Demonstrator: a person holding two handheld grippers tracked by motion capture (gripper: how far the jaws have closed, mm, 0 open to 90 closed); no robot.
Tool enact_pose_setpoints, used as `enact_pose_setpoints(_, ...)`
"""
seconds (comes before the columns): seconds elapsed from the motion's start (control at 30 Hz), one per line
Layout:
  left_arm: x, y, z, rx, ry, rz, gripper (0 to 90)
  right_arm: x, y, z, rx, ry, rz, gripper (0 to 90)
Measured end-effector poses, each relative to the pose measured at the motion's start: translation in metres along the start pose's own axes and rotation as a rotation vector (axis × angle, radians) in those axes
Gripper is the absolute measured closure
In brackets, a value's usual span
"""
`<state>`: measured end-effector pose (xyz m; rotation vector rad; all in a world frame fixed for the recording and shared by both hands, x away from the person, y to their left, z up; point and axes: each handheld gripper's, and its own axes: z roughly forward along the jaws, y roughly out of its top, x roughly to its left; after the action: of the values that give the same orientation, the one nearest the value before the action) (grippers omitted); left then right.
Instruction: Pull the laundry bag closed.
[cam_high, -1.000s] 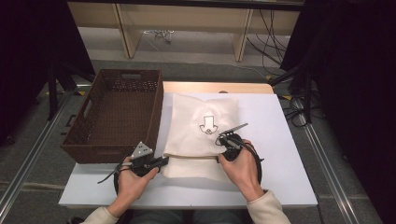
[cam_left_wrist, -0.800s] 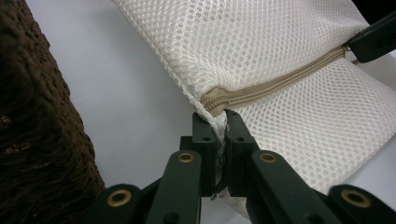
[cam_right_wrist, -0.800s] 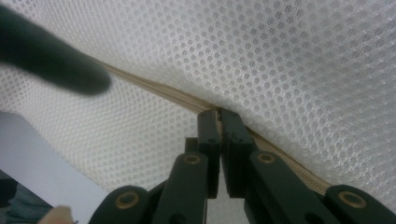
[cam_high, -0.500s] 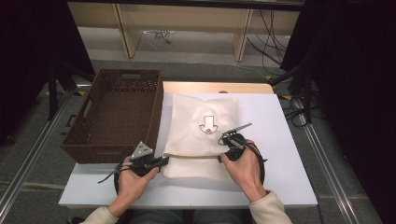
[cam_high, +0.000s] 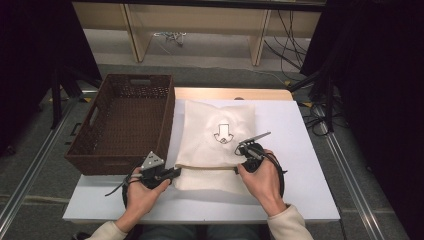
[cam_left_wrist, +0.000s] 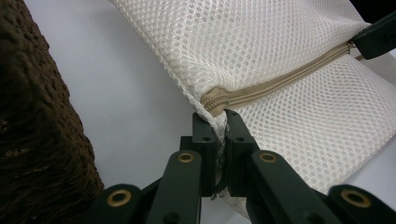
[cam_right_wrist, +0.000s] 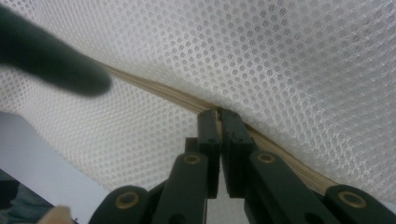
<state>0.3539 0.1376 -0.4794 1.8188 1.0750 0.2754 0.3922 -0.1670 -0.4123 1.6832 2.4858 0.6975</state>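
While both hands rest low, each tool (cam_left_wrist: 218, 123) (cam_right_wrist: 218, 114) pinches the mesh bag's (cam_high: 215, 125) zipper (cam_high: 207, 167).

We see a cream-white mesh laundry bag (cam_high: 216, 142) patterned all over with tiny honeycomb holes, a tan zipper band (cam_left_wrist: 280, 80) running across it and a black-outlined arrow mark (cam_high: 222, 133) printed on its upper face. It lies on a plain white rectangular desk (cam_high: 295, 150) beside a dark brown woven wicker basket (cam_high: 125, 125). Both the left claw (cam_left_wrist: 218, 122) and the right claw (cam_right_wrist: 218, 116) are matte black with small brass-coloured rivets, and the left one carries a grey three-cornered plate (cam_high: 152, 161).
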Motion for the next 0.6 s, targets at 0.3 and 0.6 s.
enact_pose_setpoints(0.3, 0.001, 0.0004, -0.0001, 0.0, 0.002, -0.003, 85.1, 0.0011, -0.0005, -0.0037, 0.009, -0.012, 0.046, 88.7)
enact_pose_setpoints(0.6, 0.0012, 0.0005, -0.0002, -0.001, 0.006, 0.001, 85.1, 0.0032, -0.0009, -0.0062, 0.026, -0.01, 0.076, 88.6)
